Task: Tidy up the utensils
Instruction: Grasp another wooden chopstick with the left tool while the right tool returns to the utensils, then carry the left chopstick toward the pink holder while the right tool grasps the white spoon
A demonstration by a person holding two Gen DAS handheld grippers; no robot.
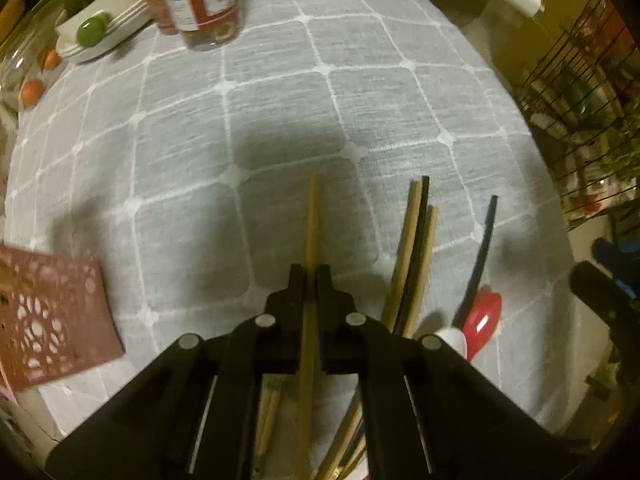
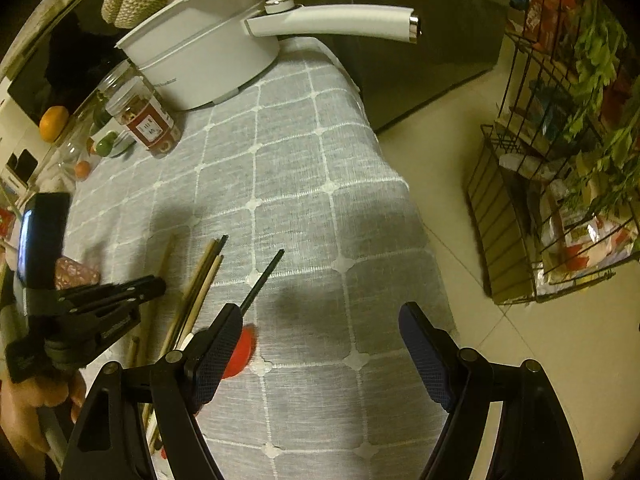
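My left gripper is shut on a pale wooden chopstick, whose tip sticks out past the fingertips over the grey checked tablecloth. To its right lie a bundle of wooden and black chopsticks, a single black chopstick, a red spoon and a white spoon. In the right wrist view my right gripper hangs open over bare cloth, holding nothing. The black chopstick and red spoon lie by its left finger. The left gripper is at the left with its chopstick.
A white pot with a long handle stands at the table's far end, beside a red-labelled jar and a plate with a green fruit. A maroon patterned box lies left. The table edge drops off right, toward a wire rack.
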